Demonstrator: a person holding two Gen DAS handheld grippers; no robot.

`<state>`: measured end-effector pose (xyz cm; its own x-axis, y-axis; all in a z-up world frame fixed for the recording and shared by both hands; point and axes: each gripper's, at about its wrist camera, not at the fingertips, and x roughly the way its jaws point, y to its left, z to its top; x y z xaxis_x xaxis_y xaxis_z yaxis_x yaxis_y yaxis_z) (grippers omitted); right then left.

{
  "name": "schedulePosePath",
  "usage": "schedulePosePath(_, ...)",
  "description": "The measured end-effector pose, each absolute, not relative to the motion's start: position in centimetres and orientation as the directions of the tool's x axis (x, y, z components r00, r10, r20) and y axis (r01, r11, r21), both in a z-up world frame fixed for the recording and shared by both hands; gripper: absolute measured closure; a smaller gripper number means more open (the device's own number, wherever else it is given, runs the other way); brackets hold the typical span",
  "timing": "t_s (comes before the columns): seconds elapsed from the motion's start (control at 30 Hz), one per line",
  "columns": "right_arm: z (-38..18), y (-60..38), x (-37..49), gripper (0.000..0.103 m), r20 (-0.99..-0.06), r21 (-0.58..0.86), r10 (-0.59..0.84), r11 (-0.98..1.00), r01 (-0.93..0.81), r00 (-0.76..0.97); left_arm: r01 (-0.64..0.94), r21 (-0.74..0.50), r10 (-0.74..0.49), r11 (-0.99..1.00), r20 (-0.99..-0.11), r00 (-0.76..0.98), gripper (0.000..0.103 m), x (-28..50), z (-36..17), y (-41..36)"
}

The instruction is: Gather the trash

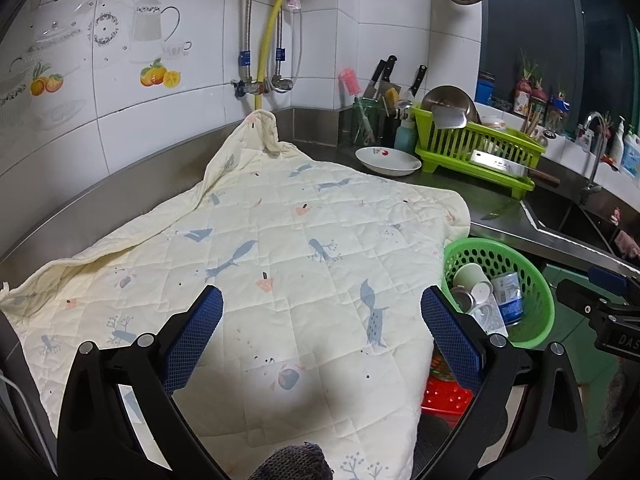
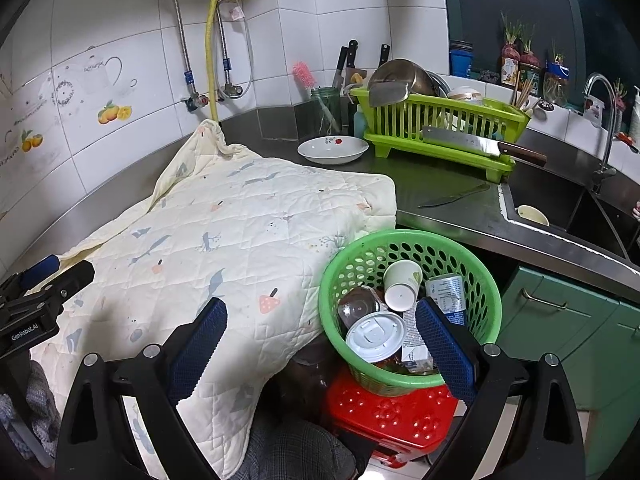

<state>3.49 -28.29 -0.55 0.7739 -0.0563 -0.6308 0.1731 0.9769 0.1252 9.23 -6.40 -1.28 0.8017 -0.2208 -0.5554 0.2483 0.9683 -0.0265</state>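
A green perforated basket stands on a red stool beside the counter. It holds a paper cup, a white lid, a blue can and other trash. My right gripper is open, nothing between its fingers, its right finger over the basket's near rim. My left gripper hangs open above the cream quilted cloth, empty. The basket sits at the right in the left wrist view.
The cloth covers the steel counter. Behind it are a white bowl, a green dish rack with a cleaver, a knife on the counter, and a sink with a cup. Green cabinets are at the right.
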Motion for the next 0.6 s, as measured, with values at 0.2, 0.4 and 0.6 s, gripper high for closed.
schedulePosePath(0.2,-0.63,-28.29,3.51,0.011,-0.63,0.124,-0.058,0.977,0.174,0.774,0.251,-0.021,-0.221,0.968,-0.553,0.804,0.005,9.13,-1.24,-6.6)
schedulePosePath(0.4,-0.59,-28.32,3.44,0.011,-0.629,0.128,-0.057,0.976,0.175,0.775,0.25,-0.025,-0.222,0.968,-0.553,0.803,0.005,9.19,-1.26,-6.67)
schedulePosePath(0.6,-0.56,-28.4,3.37,0.011,-0.625,0.135,-0.059,0.974,0.182,0.778,0.244,-0.027,-0.218,0.969,-0.552,0.805,0.005,9.18,-1.32,-6.66)
